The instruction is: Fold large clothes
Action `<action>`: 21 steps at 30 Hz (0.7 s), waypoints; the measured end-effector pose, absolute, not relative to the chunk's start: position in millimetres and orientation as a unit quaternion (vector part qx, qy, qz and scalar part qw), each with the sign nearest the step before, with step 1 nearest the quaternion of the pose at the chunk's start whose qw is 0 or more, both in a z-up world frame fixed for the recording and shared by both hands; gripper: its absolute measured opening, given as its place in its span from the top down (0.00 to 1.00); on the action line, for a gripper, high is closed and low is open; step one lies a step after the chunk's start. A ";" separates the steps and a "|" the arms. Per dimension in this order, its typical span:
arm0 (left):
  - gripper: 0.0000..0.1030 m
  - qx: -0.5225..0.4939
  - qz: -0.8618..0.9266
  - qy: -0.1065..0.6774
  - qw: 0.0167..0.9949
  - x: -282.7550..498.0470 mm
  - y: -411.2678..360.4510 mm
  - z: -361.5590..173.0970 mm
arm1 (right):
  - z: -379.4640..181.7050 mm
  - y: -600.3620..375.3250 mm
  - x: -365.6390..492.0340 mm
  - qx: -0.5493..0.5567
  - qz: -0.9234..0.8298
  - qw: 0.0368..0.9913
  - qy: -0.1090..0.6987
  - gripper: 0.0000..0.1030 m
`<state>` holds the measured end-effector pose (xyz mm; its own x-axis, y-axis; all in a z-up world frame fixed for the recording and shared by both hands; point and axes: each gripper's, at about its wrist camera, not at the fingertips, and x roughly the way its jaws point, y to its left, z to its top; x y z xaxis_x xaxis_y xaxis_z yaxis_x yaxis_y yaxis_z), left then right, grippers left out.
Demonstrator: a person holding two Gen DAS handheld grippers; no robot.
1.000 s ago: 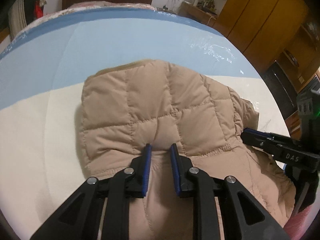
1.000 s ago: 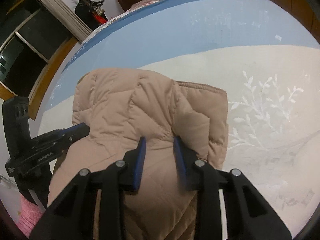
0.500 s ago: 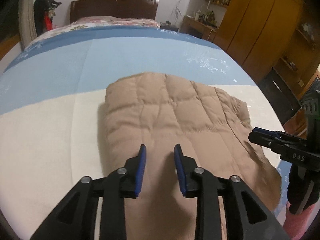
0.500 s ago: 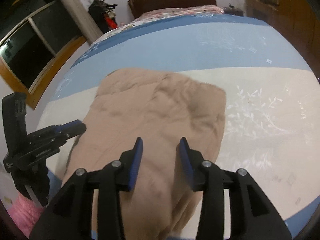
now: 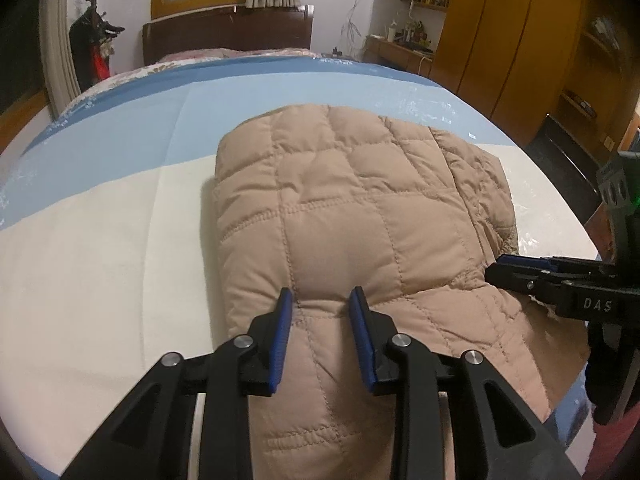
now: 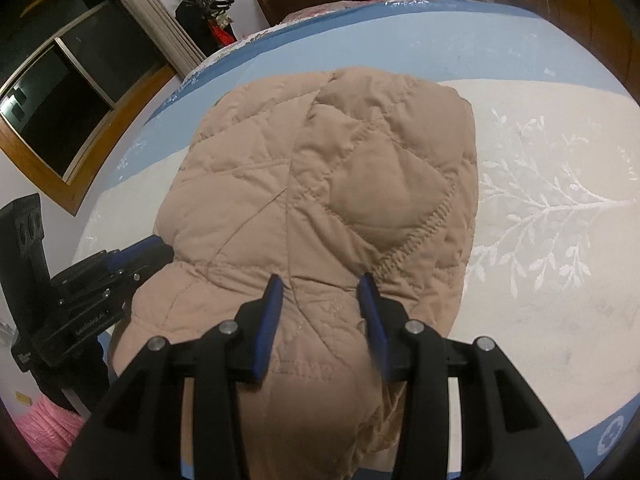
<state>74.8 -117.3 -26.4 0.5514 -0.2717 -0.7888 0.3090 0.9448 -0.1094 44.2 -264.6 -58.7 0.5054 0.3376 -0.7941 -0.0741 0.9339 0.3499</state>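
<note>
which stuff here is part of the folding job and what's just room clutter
Part of the job:
tan quilted puffer jacket
left gripper
right gripper
blue and cream bedspread

Just lying about:
black coat stand
wooden wardrobe
dark wooden headboard

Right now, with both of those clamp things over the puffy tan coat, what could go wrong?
1. The quilted coat is thick and springy, so the folded layer may puff back open.
2. Both tools stand open, the left tool and the right tool, so a pinch might catch only the top layer.
3. The coat's near end hangs over the edge of the bed and could drag the bundle off.
</note>
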 end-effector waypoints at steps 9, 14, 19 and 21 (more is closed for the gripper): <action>0.70 0.012 -0.164 0.440 0.883 69.3 -112.6 -24.8 | -55.3 -261.7 40.3 0.128 0.113 0.862 0.477 0.61; 0.70 0.013 -0.161 0.429 0.889 57.8 -108.9 -20.3 | -44.4 -260.4 30.6 0.126 0.117 0.867 0.468 0.50; 0.61 0.011 -0.164 0.425 0.890 45.6 -101.7 -11.9 | -25.9 -264.4 9.6 0.119 0.120 0.878 0.448 0.38; 0.55 0.006 -0.167 0.428 0.888 42.9 -96.4 -9.7 | -19.2 -269.6 1.7 0.119 0.115 0.882 0.441 0.33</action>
<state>42.9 -96.4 -9.7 0.5777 -0.2920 -0.7623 0.3020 0.9440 -0.1327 1.7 -269.6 -19.2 0.5846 0.3070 -0.7510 -0.0972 0.9455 0.3108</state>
